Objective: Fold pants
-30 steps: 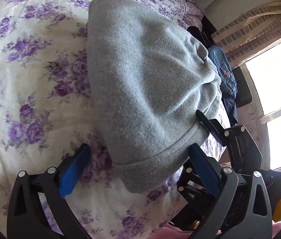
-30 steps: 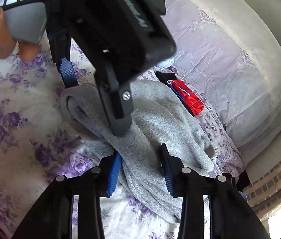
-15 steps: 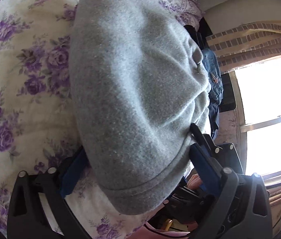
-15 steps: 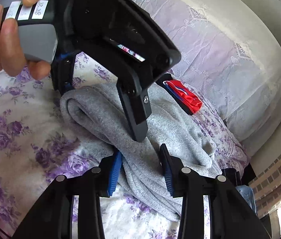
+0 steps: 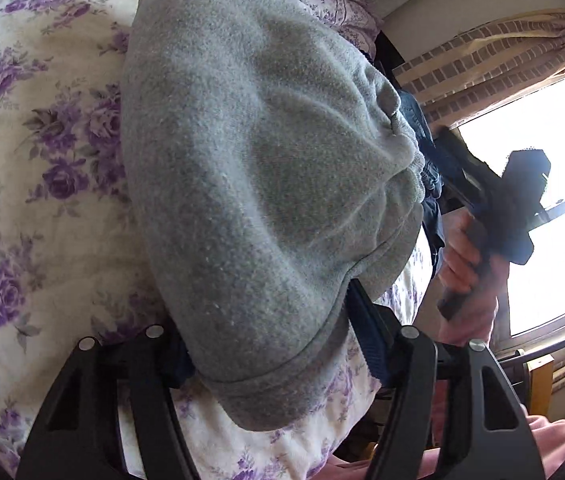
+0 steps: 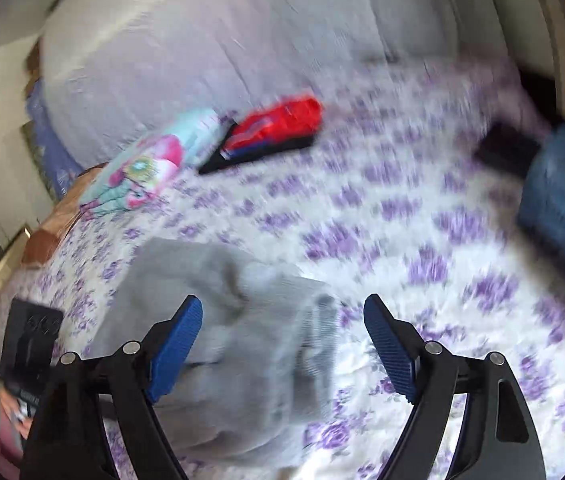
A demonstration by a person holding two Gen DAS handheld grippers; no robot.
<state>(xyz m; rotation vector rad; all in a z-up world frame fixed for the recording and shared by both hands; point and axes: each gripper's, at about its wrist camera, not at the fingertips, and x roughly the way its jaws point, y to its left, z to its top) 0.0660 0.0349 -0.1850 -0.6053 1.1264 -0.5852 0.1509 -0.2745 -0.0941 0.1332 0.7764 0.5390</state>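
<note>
Two grippers worked one pair of grey pants [image 5: 250, 184] on a floral bedspread [image 5: 42, 168]. At left, the left gripper [image 5: 270, 344] straddled the bundled hem, its grip on the cloth unclear. At right, the right gripper [image 6: 282, 344] hung wide and empty above. Unpinned, the thick fleece risked springing open or sliding.
</note>
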